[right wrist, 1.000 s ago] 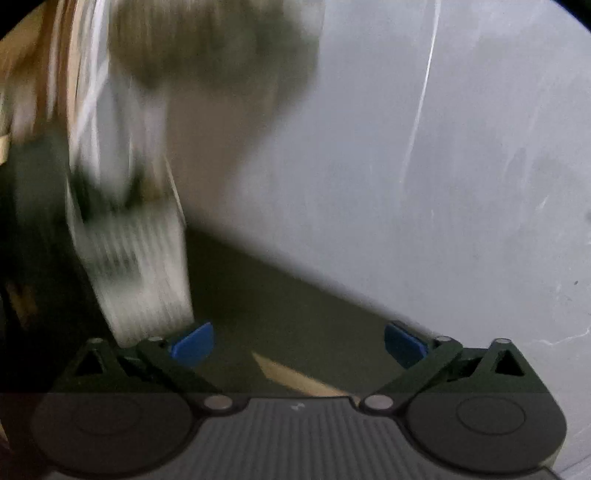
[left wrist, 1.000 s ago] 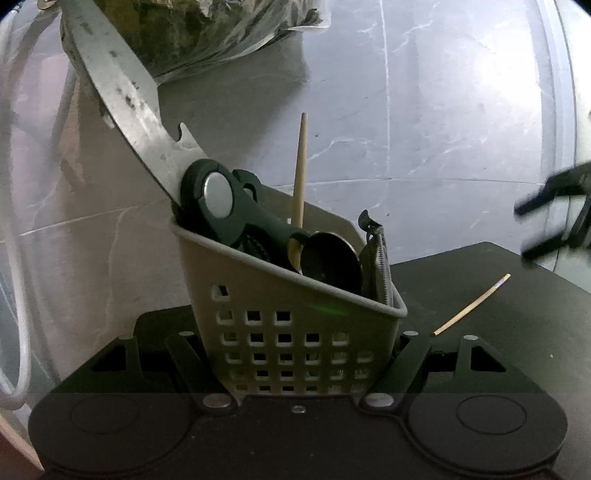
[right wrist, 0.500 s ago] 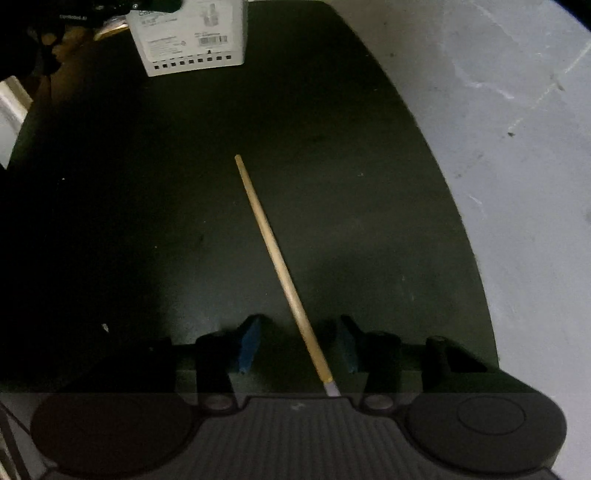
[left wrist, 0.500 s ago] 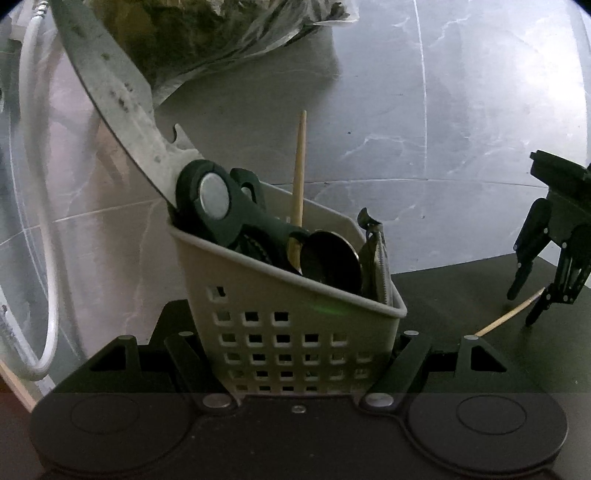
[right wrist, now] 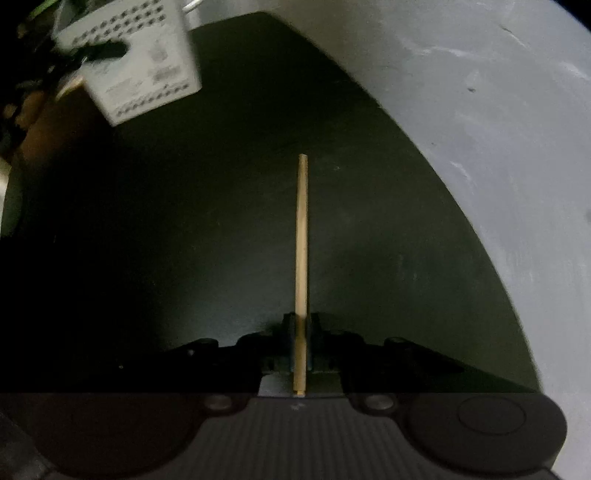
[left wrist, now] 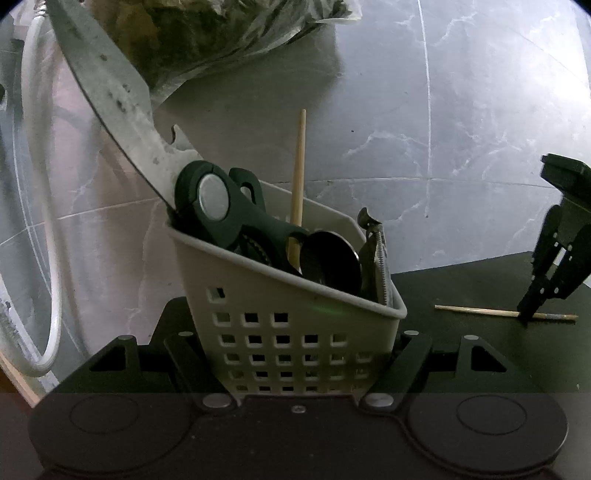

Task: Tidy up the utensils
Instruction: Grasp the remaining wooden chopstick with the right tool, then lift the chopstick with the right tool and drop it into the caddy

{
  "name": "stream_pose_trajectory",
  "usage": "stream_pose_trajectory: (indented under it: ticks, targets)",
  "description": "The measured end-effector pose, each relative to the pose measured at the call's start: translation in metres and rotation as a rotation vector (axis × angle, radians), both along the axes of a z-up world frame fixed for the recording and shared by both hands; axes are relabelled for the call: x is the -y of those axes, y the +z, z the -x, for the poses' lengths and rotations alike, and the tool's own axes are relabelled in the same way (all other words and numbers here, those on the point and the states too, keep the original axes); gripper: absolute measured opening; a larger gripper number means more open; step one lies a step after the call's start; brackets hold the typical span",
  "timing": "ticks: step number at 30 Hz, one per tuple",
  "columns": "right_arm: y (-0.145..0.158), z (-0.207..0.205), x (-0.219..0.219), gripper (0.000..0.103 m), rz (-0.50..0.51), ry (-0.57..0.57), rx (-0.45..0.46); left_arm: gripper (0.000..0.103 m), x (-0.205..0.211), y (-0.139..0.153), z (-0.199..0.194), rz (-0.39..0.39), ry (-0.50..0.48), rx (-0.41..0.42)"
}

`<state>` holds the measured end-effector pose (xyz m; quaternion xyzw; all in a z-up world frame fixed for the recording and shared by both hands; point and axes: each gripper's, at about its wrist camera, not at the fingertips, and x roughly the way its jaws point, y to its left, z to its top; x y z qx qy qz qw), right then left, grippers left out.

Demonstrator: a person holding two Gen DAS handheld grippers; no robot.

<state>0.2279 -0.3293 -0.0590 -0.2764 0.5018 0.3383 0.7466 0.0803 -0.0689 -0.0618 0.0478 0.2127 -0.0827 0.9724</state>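
Dark mat spread over a pale marbled floor, giving a plain work patch for loose utensils. At far left, a clear bag of greenery and a white cable, both well apart from the work.

White perforated caddy clamped between the left gripper at its lower walls, jaws closed on it, tilted with its mouth leaning right toward the loose piece, probably to offer an easy drop-in. Seen small and blurred at far left in the right wrist view.

Already stowed in the caddy, handles down where they fit: big kitchen scissors with blades jutting up and left over the rim, a dark round-headed utensil at the middle, a toothed metal tool against the right wall, and 1 wooden chopstick standing nearly upright.

Right gripper pointed steeply down at the mat to the right of the caddy, jaws just closing and now shut on the second chopstick, pinched near 1 end. Stick lying flat on the mat, not yet lifted, long free end reaching away from the fingers. End grip likely chosen so the free end can enter the caddy first.
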Motion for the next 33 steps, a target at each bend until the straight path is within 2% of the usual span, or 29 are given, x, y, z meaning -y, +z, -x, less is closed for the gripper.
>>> stream_pose_trajectory:
  ticks: [2,4,6,9,13,17,19,21,23,27,33]
  targets:
    - [0.005,0.011,0.002,0.005,-0.052,-0.095,0.048,0.077,-0.001,-0.001,-0.001,-0.002,-0.008,-0.001]
    - [0.004,0.019,0.007,0.005,-0.143,-0.21,0.058,0.077,-0.004,-0.001,-0.003,-0.001,-0.022,-0.002]
    - [0.009,0.03,0.011,0.005,-0.243,-0.329,0.083,0.077,-0.007,-0.001,-0.005,0.0,-0.043,0.0]
    - [0.029,0.055,0.007,0.005,-0.446,-0.466,0.192,0.077,-0.013,-0.002,-0.006,0.001,-0.074,0.003]
    - [0.082,0.1,-0.023,0.006,-0.784,-0.548,0.461,0.077,-0.021,-0.003,-0.006,0.002,-0.119,0.002]
    - [0.118,0.114,-0.08,0.006,-0.982,-0.452,0.711,0.077,-0.03,-0.003,-0.008,0.003,-0.174,0.002]
    - [0.12,0.11,-0.112,0.006,-1.024,-0.394,0.802,0.077,-0.035,-0.003,-0.008,0.004,-0.197,0.004]
    - [0.114,0.103,-0.135,0.006,-1.054,-0.387,0.841,0.077,-0.039,-0.003,-0.009,0.004,-0.211,0.007]
    - [0.106,0.096,-0.141,0.006,-1.09,-0.409,0.833,0.077,-0.044,-0.004,-0.008,0.006,-0.219,0.01]
    - [0.08,0.092,-0.153,0.006,-1.099,-0.443,0.849,0.077,-0.05,-0.005,-0.006,0.01,-0.229,0.011]
    - [0.058,0.099,-0.165,0.006,-0.992,-0.431,0.913,0.077,-0.055,-0.004,-0.007,0.003,-0.244,0.014]
